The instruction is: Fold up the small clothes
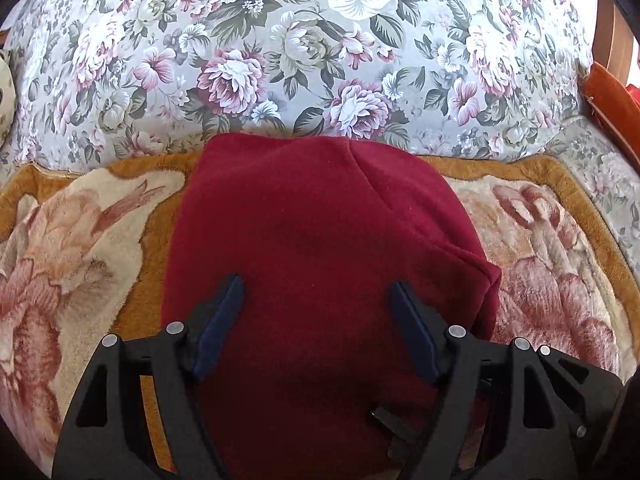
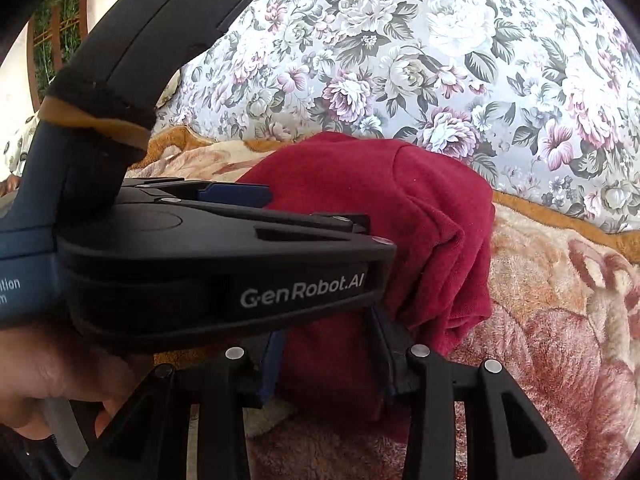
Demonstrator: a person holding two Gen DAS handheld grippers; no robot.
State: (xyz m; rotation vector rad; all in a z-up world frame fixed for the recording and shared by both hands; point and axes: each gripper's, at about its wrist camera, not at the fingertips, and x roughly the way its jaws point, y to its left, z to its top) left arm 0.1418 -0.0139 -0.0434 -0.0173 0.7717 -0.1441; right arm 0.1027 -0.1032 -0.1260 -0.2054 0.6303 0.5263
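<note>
A dark red fleece garment [image 1: 320, 240] lies folded into a thick bundle on a plush blanket. My left gripper [image 1: 318, 292] is open above its near part, one blue-padded finger [image 1: 222, 320] on each side, holding nothing. In the right wrist view the same garment [image 2: 400, 220] shows with its layered right edge hanging loose. My right gripper [image 2: 328, 344] sits low at the garment's near edge. Its fingers [image 2: 272, 368] stand apart with red cloth between them. The left gripper's body [image 2: 224, 264] crosses in front and hides the fingertips.
The plush blanket [image 1: 80, 240] is beige with pink flowers and an orange border. A large floral cushion [image 1: 320, 40] rises right behind the garment. An orange object [image 1: 612, 100] sits at the far right. A hand [image 2: 48, 376] holds the left gripper's handle.
</note>
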